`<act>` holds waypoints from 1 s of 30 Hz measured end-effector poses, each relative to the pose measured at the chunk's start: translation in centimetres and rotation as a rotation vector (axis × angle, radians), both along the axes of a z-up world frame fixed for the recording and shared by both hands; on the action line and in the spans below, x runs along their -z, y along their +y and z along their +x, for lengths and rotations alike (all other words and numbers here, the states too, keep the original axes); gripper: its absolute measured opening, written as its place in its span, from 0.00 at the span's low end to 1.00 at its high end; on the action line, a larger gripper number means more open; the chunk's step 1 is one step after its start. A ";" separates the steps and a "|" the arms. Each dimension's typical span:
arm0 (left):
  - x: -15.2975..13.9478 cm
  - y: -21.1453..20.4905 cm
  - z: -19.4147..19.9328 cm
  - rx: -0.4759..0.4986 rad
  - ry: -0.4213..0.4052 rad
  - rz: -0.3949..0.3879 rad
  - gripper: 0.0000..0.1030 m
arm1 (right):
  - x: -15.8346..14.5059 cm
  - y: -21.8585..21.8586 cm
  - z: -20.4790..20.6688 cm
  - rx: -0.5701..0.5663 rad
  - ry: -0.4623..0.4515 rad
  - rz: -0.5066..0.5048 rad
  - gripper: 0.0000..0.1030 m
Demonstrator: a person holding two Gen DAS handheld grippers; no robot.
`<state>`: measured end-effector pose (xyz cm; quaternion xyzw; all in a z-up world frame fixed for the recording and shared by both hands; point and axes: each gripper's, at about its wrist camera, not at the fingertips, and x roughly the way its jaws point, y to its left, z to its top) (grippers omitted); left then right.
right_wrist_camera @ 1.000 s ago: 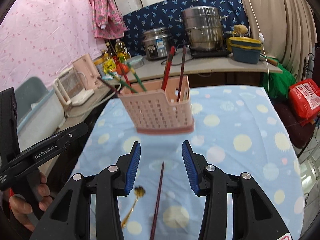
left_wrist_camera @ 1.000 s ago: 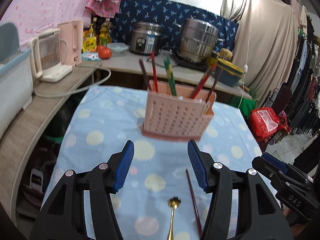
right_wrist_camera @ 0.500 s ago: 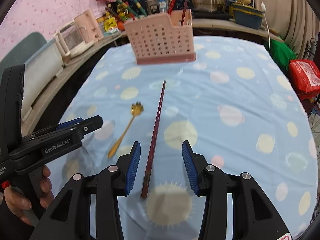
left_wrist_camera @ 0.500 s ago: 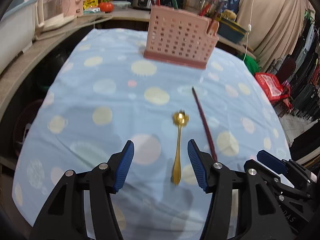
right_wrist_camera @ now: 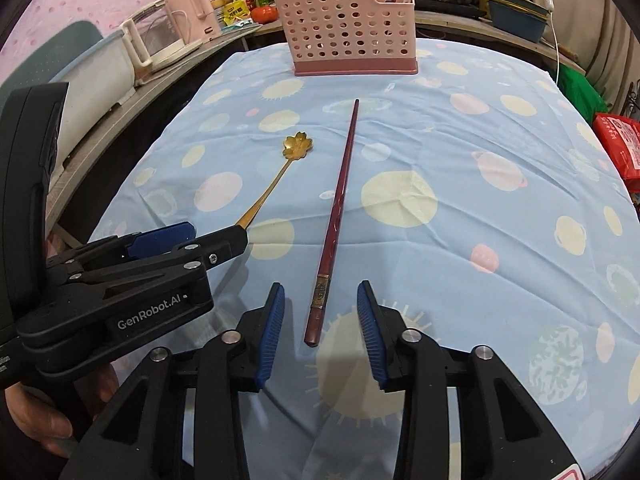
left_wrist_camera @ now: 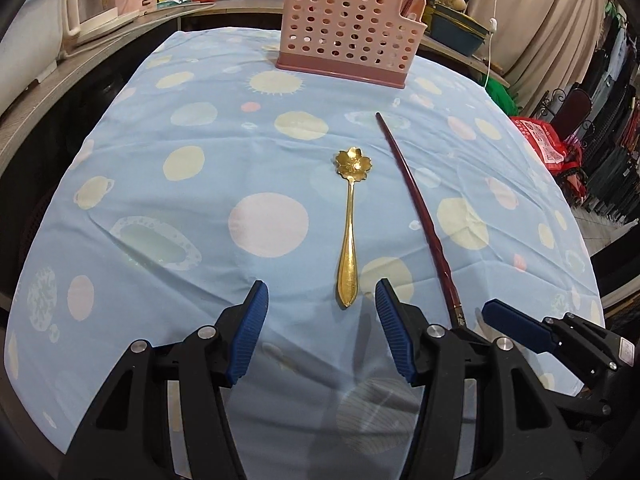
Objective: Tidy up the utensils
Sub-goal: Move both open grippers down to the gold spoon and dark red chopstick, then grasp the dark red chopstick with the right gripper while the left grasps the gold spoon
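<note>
A gold spoon (left_wrist_camera: 349, 224) with a flower-shaped bowl lies on the blue dotted tablecloth (left_wrist_camera: 160, 184); it also shows in the right wrist view (right_wrist_camera: 280, 176). A dark red chopstick (left_wrist_camera: 416, 208) lies to its right, also in the right wrist view (right_wrist_camera: 338, 216). My left gripper (left_wrist_camera: 320, 300) is open, its jaws on either side of the spoon's handle end. My right gripper (right_wrist_camera: 320, 308) is open around the chopstick's thick end. A pink perforated utensil basket (left_wrist_camera: 348, 28) stands at the table's far side with several chopsticks in it, also in the right wrist view (right_wrist_camera: 352, 24).
A counter (left_wrist_camera: 100, 52) runs behind and left of the table with a kettle (right_wrist_camera: 160, 44), bottles, a tomato and steel pots. A red bag (right_wrist_camera: 620, 144) and hanging clothes lie off the right edge. My left gripper's body (right_wrist_camera: 120, 280) shows in the right wrist view.
Both grippers have dropped low and tipped down toward the table. The spoon handle now sits between the left jaws and the chopstick end between the right jaws. Both stay open.
</note>
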<state>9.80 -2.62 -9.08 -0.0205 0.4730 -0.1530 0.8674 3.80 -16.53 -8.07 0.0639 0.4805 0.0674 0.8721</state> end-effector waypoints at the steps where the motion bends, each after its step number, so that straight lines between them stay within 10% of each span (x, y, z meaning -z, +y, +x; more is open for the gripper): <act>1: 0.0 -0.1 0.0 0.000 -0.003 0.003 0.51 | 0.1 0.1 0.1 -0.002 0.003 -0.003 0.31; 10: 0.3 -0.7 -0.3 0.023 -0.036 0.033 0.44 | 0.9 -0.1 0.1 0.006 -0.001 -0.038 0.14; 19: 0.4 -1.6 -0.3 0.072 -0.040 0.032 0.10 | 0.9 -0.7 0.0 0.018 -0.002 -0.031 0.07; 30: -1.4 -1.3 -0.8 0.085 -0.040 -0.025 0.10 | -0.3 -1.9 -0.7 0.042 -0.020 0.010 0.07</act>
